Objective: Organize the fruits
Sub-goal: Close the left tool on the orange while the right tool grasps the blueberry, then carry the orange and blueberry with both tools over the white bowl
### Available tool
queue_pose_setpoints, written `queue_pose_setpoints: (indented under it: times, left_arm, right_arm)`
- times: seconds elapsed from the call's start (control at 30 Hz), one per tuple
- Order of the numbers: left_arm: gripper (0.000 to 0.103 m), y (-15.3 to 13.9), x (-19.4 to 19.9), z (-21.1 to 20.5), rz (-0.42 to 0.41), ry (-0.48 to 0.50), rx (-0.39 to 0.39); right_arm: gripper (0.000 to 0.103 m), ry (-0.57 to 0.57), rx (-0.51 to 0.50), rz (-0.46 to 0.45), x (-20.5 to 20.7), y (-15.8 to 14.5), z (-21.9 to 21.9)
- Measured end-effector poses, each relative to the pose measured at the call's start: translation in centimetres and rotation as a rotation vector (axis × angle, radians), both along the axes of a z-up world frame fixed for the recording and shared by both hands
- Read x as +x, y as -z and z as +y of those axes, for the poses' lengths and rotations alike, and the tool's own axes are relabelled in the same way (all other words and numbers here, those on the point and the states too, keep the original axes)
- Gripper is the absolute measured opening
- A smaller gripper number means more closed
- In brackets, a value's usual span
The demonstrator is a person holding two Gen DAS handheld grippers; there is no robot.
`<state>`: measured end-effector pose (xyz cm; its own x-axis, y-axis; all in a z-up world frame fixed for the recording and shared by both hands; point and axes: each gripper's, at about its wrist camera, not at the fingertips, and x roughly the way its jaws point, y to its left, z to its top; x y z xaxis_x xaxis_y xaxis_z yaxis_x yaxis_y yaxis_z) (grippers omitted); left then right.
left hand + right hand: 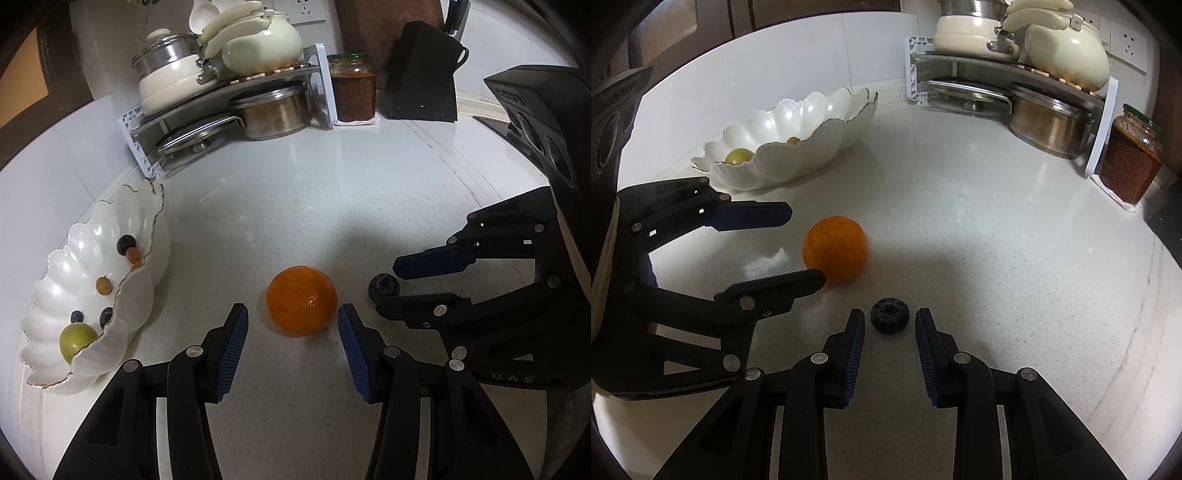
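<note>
- Orange peel is filling the centre of the left wrist view: the tangerine (302,300) is sitting on the white counter (332,192), just ahead of your left gripper (293,318).
- You are holding that gripper partly open, one blue pad on each side of the fruit; the right-hand pad looks close to the skin, the left-hand pad is standing clear. Nothing is gripped yet. The straddle reads as a lined-up pinch.
- You are seeing the scalloped white bowl (140,295) off to the left, already carrying a green fruit (77,341), blueberries and small orange-brown fruits. It is likely the drop point, which is why it is sitting within easy reach.
- Your right gripper (388,286) is entering from the right, its fingers bracketing the loose blueberry (384,286).

- Switching to the right wrist view: the blueberry (890,315) is resting on the counter between your right gripper (890,317) tips, a gap showing on both sides. The jaws are standing narrow but not closed, and are holding nothing.
- You are keeping the spacing tight, probably because the berry is small and would roll.
- The tangerine (835,249) is lying just beyond, with the left gripper (807,245) reaching in from the left, its near finger overlapping the fruit.
- The bowl (798,155) is sitting farther back left.
</note>
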<state>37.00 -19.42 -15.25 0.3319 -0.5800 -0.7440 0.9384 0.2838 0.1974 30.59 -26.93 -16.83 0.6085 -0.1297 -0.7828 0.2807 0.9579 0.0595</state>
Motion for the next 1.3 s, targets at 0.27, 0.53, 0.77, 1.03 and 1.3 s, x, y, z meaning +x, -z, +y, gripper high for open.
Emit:
queue_pose_setpoints:
  times: [0.27, 0.53, 0.77, 1.03, 1.3]
  left_arm:
    - [0.050, 0.2, 0.6, -0.5, 0.024, 0.028, -0.001]
    - [0.050, 0.7, 1.3, -1.1, 0.063, 0.027, 0.003]
    - [0.042, 0.8, 1.2, -1.4, 0.076, 0.021, -0.007]
    - [0.041, 0.5, 0.4, -0.9, 0.117, -0.072, -0.017]
    - [0.040, -0.4, 0.5, 0.3, 0.169, -0.206, -0.069]
  right_arm:
    - [0.030, -0.007, -0.001, -0.012, 0.3, 0.3, -0.2]
    - [0.024, -0.027, 0.003, -0.026, 0.4, 0.4, -0.2]
    - [0.024, 0.005, 0.008, -0.038, 0.1, 0.2, -1.0]
    - [0.024, 0.018, 0.020, -0.049, 0.0, -0.1, -1.6]
    - [0.024, 0.022, 0.017, -0.068, -0.2, -1.1, -1.7]
